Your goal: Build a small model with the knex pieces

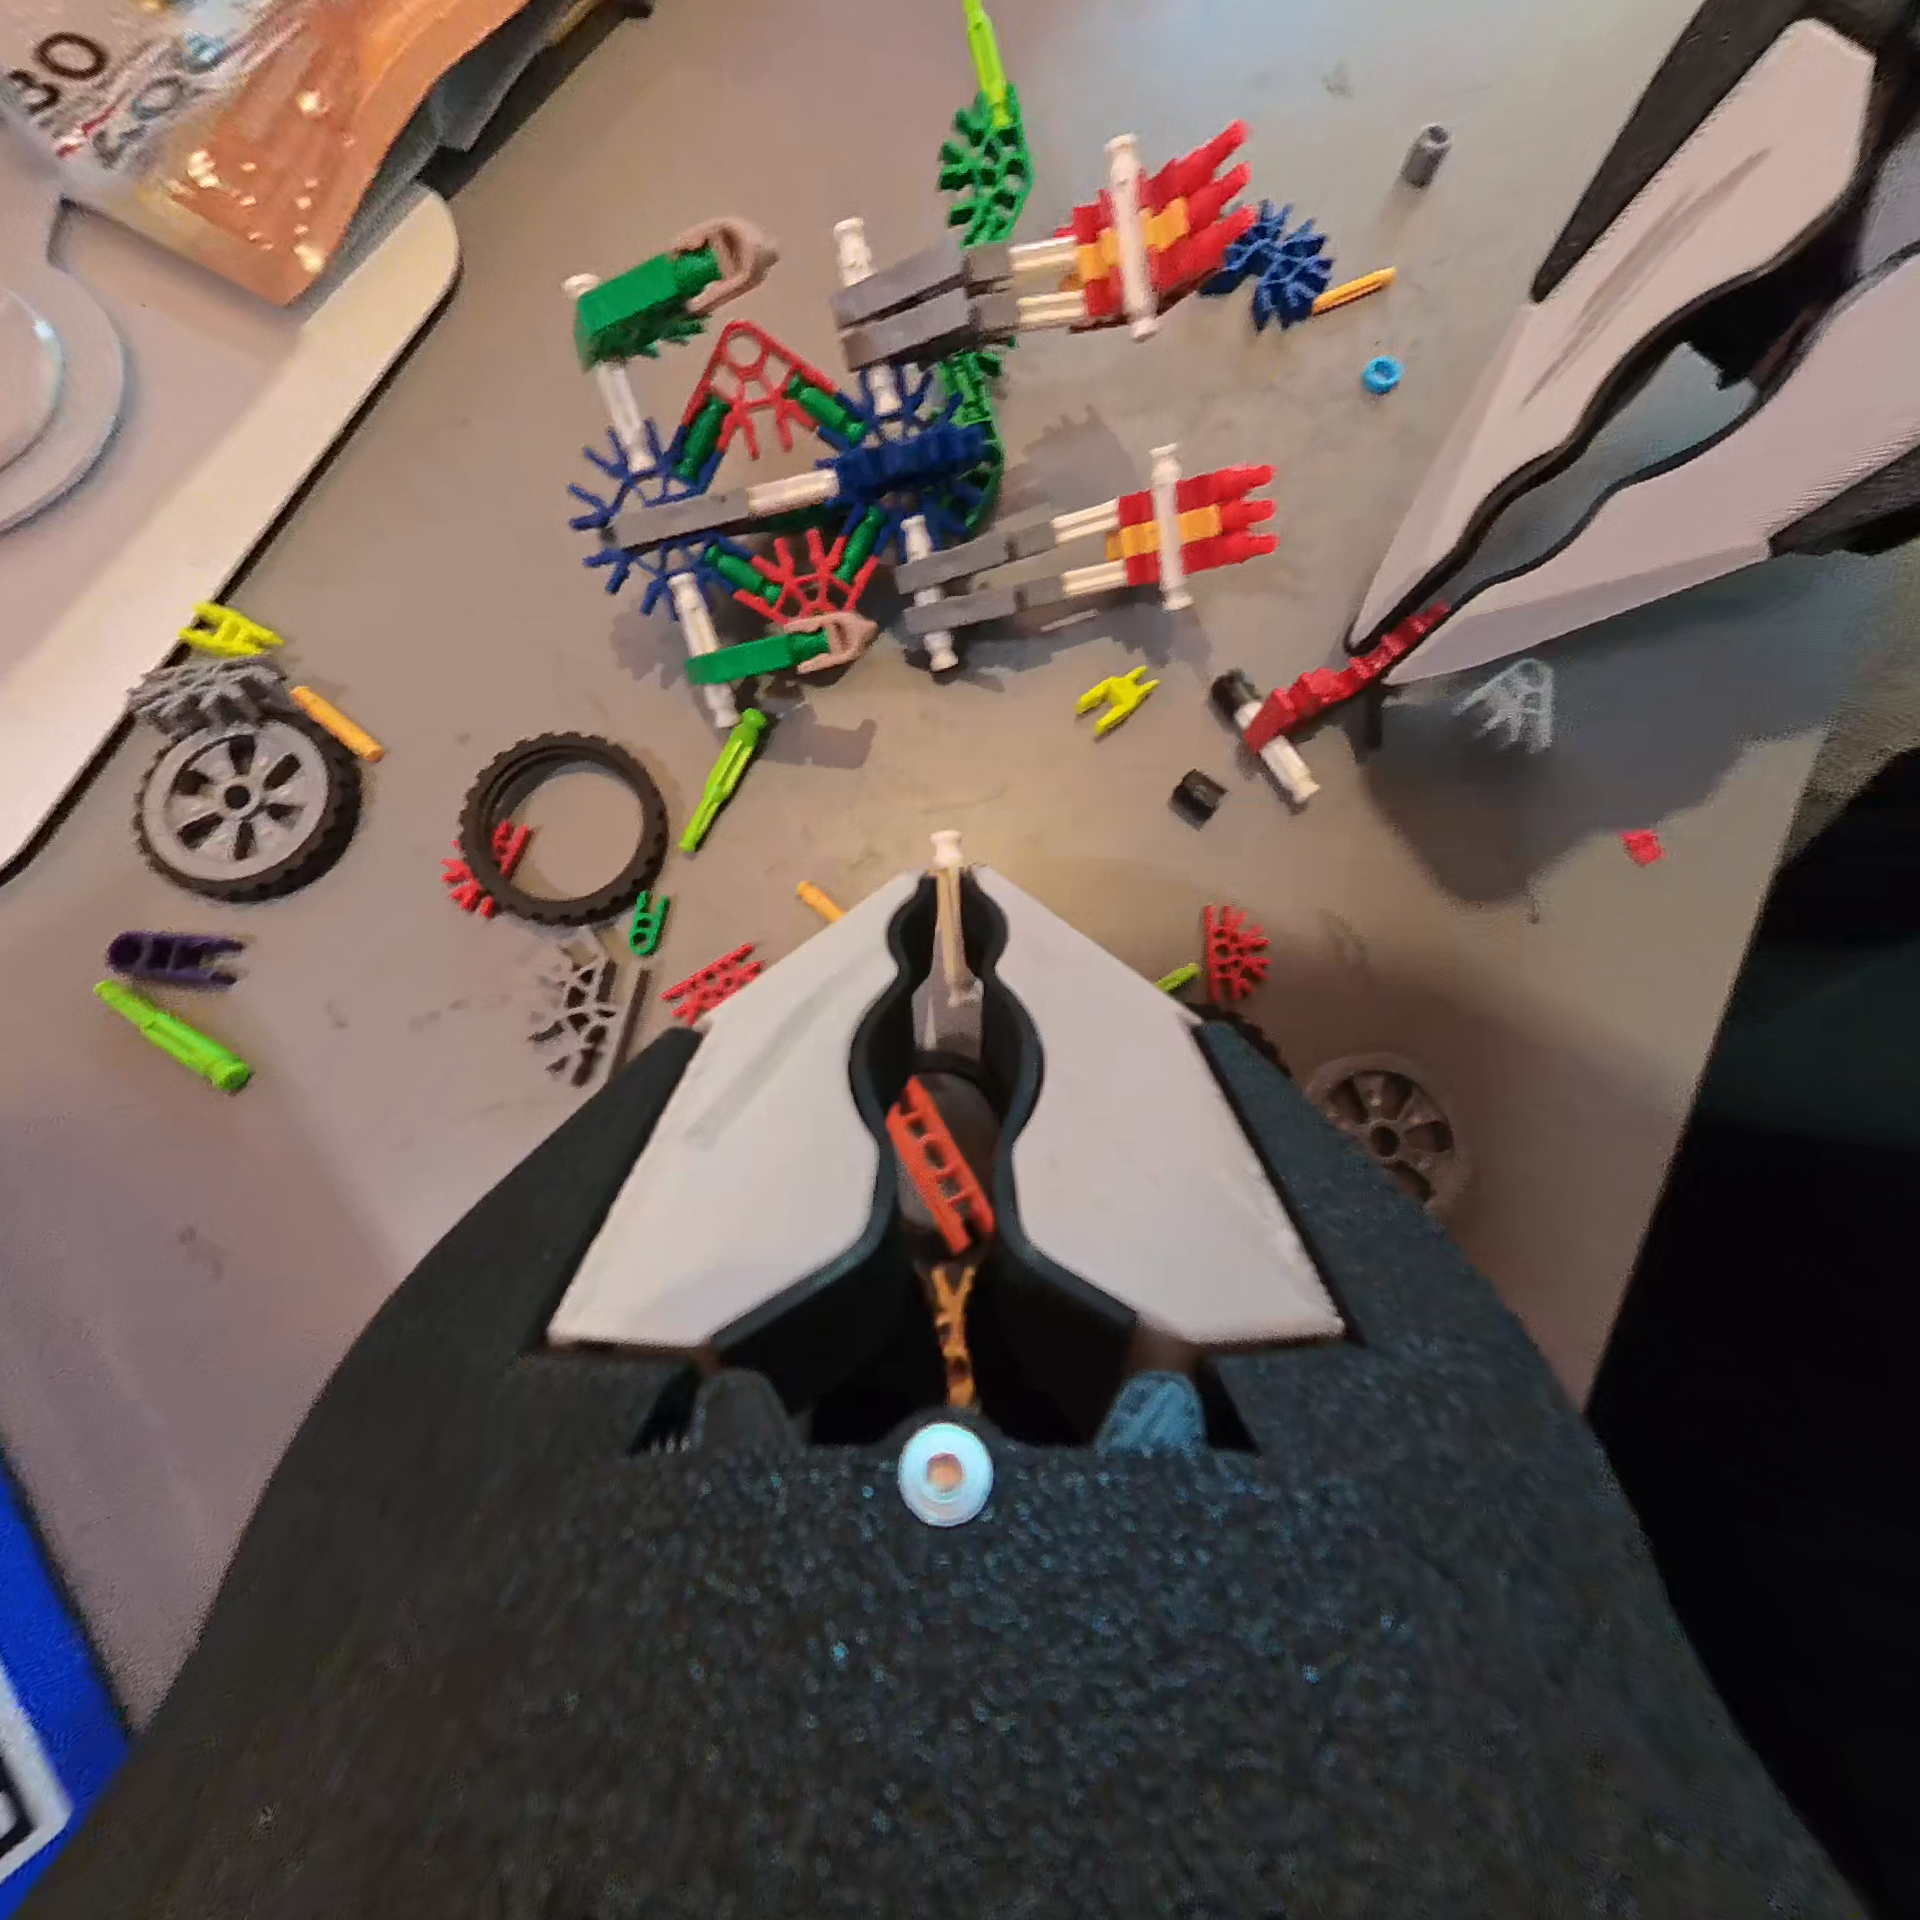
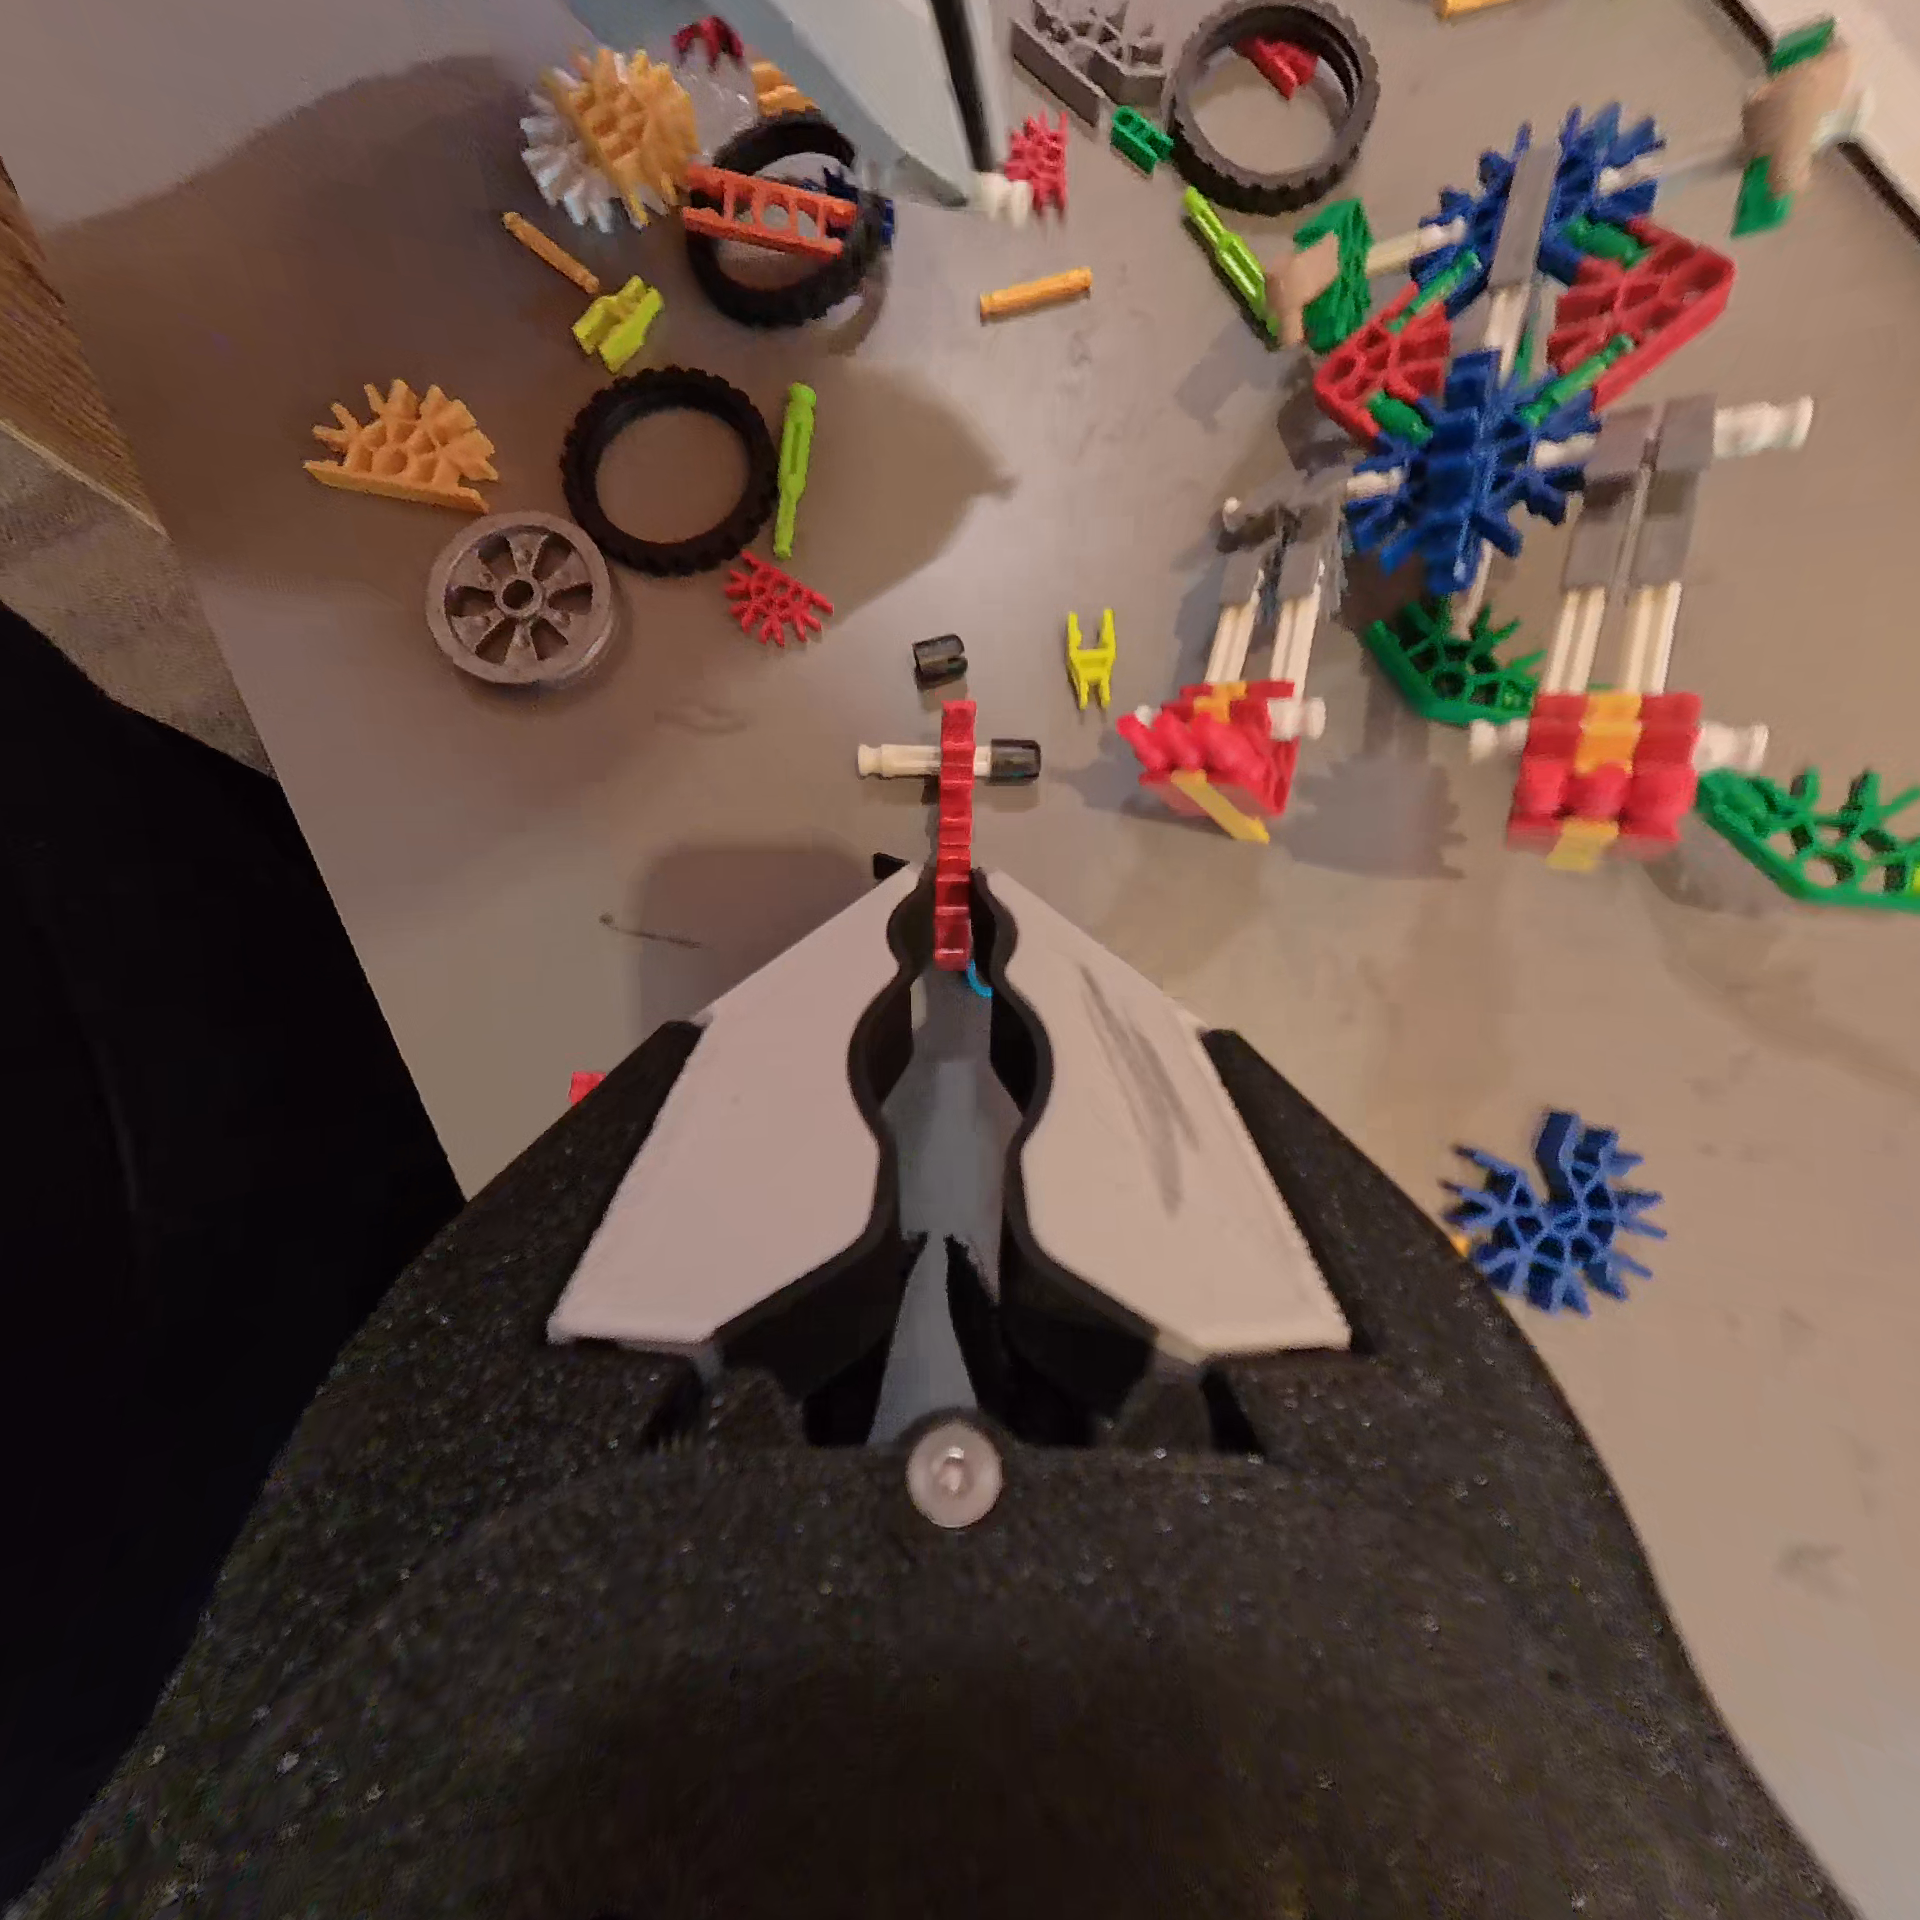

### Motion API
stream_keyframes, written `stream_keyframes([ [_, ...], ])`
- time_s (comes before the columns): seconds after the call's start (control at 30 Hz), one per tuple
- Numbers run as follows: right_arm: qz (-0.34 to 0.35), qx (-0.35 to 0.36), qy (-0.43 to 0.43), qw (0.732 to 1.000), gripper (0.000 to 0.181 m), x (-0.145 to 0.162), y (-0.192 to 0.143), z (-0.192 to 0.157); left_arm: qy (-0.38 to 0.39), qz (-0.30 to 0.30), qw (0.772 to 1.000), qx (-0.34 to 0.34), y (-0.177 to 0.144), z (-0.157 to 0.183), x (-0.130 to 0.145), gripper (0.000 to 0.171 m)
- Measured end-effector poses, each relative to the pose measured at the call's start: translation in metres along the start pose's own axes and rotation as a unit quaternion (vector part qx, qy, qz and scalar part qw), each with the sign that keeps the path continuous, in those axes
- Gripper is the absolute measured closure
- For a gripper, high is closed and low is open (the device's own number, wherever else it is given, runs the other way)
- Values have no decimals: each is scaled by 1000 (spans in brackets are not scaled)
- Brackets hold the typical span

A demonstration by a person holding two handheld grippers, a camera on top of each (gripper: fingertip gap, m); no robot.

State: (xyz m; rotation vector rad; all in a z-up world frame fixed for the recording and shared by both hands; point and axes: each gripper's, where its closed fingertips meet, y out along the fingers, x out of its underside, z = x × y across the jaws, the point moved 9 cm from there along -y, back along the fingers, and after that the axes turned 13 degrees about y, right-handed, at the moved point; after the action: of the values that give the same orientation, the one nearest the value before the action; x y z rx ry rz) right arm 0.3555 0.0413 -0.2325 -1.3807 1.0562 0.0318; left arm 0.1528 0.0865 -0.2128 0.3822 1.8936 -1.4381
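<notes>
On the grey tabletop (image 1: 1039, 790): we see a half-built rod-and-connector toy model (image 1: 831, 478) lying near the middle, with loose parts spread around it.
Built so far: we judge the model partly assembled; blue snowflake connectors, red and green fan connectors, grey blocks and white rods are joined, and two red-and-yellow clusters (image 1: 1195, 530) sit at its far side.
Still loose: black tyres (image 1: 566, 831), a grey wheel in its tyre (image 1: 244, 800), lime rods and small clips lie apart from the model, so we judge much is unattached.
Left tongs (image 1: 948, 883): we see them closed on a white rod (image 1: 945, 862), whose tip pokes out past the tips, above the tabletop and short of the model.
Right tongs (image 2: 954, 894): we see them clamped on a red connector (image 2: 956, 810), edge-on, which carries a white rod (image 2: 899, 758) with a black end piece (image 2: 1013, 758) crosswise, to the side of the model.
Between the two: the right tongs show well apart from the left ones in the left wrist view.
Hard to make out: an orange ladder-shaped piece (image 1: 940, 1164) sits behind the left tongs' tips; whether it is gripped or lies below we cannot tell.
Cut off: a grey tray (image 1: 260, 416) and a copper-coloured packet (image 1: 270, 125) run out of view, and motion blur softens the model's joints.
</notes>
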Motion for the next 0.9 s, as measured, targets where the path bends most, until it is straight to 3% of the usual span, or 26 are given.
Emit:
stream_keyframes([
  [0.07,-13,-16,8,1000,174,4,-5,-1,2,5,1000,19,3,9,-6,169],
  [0.17,-9,-21,3,1000,158,3,-14,0,1,7,999,52,11,26,-13,169],
  [0.3,18,-35,-10,999,158,-13,-14,-2,-3,2,997,72,23,45,-15,169],
  [0.47,-12,-52,-46,997,156,-22,7,-4,-14,1,997,81,30,54,-15,170],
  [0.6,-57,-65,-58,995,131,-17,21,-6,-16,-3,997,81,31,56,-12,169],
  [0.9,-41,-102,-34,993,125,-19,17,-9,-28,-6,997,77,37,65,-11,169],
])
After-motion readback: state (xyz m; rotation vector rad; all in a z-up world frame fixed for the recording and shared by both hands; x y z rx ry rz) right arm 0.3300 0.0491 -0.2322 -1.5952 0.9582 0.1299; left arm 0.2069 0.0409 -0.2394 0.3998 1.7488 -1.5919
